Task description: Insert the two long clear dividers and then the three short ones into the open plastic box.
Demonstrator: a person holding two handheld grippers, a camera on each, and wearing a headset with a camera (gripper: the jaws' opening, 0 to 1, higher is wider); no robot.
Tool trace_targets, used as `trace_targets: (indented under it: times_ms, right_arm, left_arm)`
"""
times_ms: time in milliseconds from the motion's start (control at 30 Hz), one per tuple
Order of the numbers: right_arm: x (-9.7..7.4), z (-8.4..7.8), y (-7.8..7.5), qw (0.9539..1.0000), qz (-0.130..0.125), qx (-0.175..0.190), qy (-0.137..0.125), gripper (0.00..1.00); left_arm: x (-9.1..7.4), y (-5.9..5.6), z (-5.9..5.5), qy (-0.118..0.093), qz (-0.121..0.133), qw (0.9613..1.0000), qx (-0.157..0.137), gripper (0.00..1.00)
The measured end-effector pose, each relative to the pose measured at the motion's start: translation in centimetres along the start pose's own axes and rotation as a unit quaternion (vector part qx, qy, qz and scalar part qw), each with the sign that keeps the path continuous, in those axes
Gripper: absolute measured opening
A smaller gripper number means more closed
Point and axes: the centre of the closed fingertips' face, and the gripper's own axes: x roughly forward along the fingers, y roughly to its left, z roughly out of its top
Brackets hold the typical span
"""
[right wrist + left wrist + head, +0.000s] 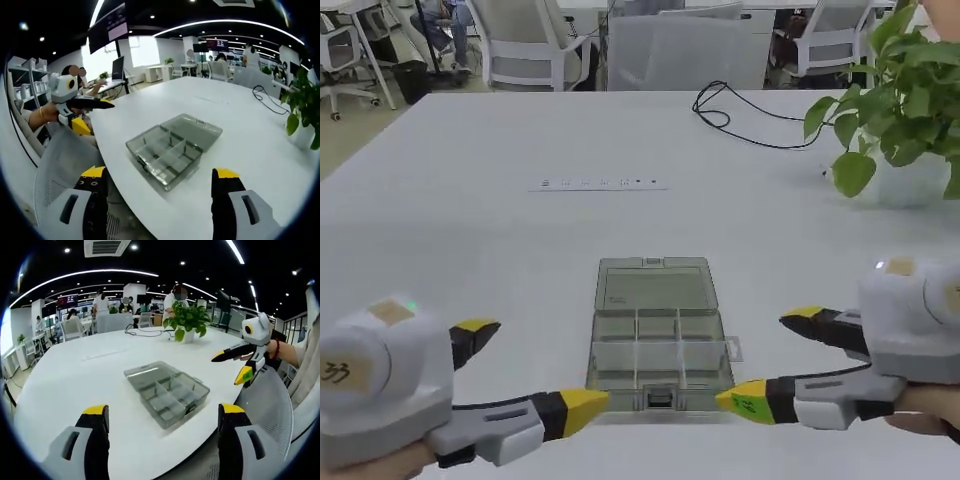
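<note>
The open clear plastic box (592, 352) lies on the white table, its lid (655, 285) folded flat behind the tray. Clear dividers (660, 340) stand in the tray and split it into several compartments. My left gripper (530, 365) hovers open just left of the box's front corner, holding nothing. My right gripper (770, 358) hovers open at the box's front right, also with nothing in it. The left gripper view has the box (172, 421) ahead between the left gripper's (162, 412) jaws, the right gripper (240, 365) beyond it. In the right gripper view the box (165, 182) lies ahead of the right gripper (159, 173).
A potted plant (900, 110) stands at the table's far right, with a black cable (740, 115) looping beside it. A thin pale strip (600, 183) lies mid-table behind the box. Office chairs (525, 40) line the far edge.
</note>
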Motion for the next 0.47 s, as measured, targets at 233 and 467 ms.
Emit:
trace_targets:
  times_ms: [233, 467]
  right_arm:
    - [0.0, -0.4, 0.7, 0.9999, 0.008, 0.003, -0.009, 0.95]
    - [0.2, -0.4, 1.2, 0.9998, 0.008, 0.002, -0.017, 1.00]
  left_arm:
    - [-0.1, -0.1, -0.3, 0.003, 0.004, 1.0000, -0.002, 0.95]
    - [0.0, -0.2, -0.2, 0.000, 0.004, 1.0000, -0.001, 1.00]
